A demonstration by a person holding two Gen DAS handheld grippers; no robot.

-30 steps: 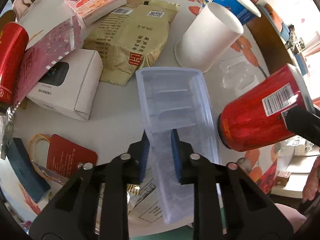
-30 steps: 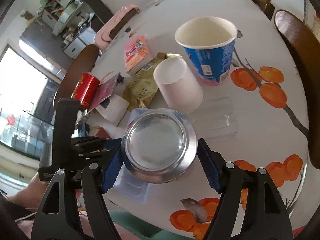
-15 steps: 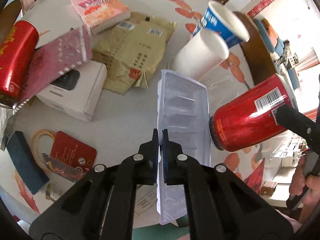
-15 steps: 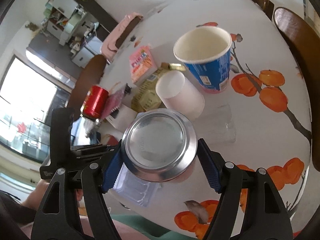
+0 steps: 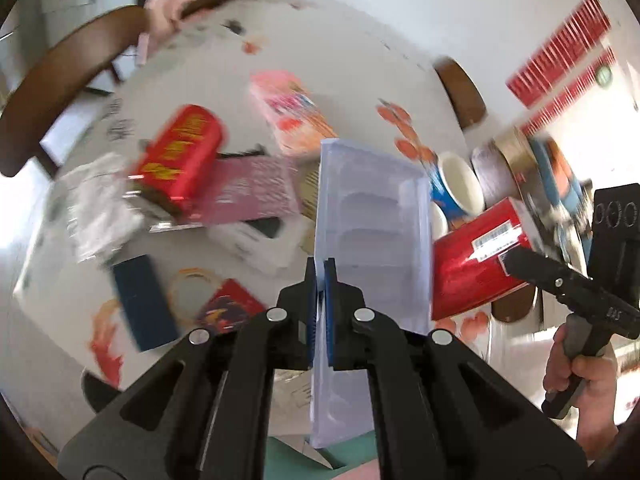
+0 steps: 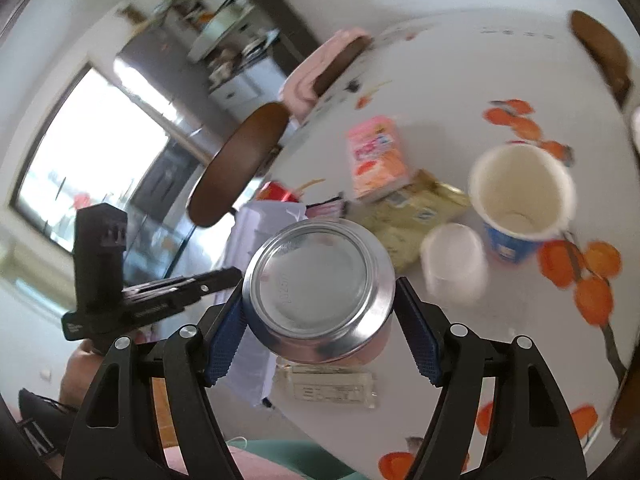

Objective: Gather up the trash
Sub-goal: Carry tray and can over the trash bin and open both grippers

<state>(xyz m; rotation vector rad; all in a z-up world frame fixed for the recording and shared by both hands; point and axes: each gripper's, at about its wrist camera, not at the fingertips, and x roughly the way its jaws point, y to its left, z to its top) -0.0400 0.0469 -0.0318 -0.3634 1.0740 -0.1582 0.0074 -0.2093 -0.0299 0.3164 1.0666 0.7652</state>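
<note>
Left gripper [image 5: 320, 280]: you clamp the tray [image 5: 370, 216], now lifted clear of the table [image 5: 360, 32].
Right gripper [image 6: 320, 312]: you hold a can [image 6: 318, 288] aloft beside it.
Meaning: two pieces are collected; carry them off.
Left on table: one can [image 5: 180, 160], two cups [image 6: 520, 196], several packets.

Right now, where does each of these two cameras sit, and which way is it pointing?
Left wrist: on the left gripper, looking along its fingers over the cluttered table; it is shut on a clear plastic tray; the person's right hand shows.
Right wrist: on the right gripper, looking across the same table, shut on a red can.
Shared: tray, red can, blue cup, pink box, and each other's gripper.
</note>
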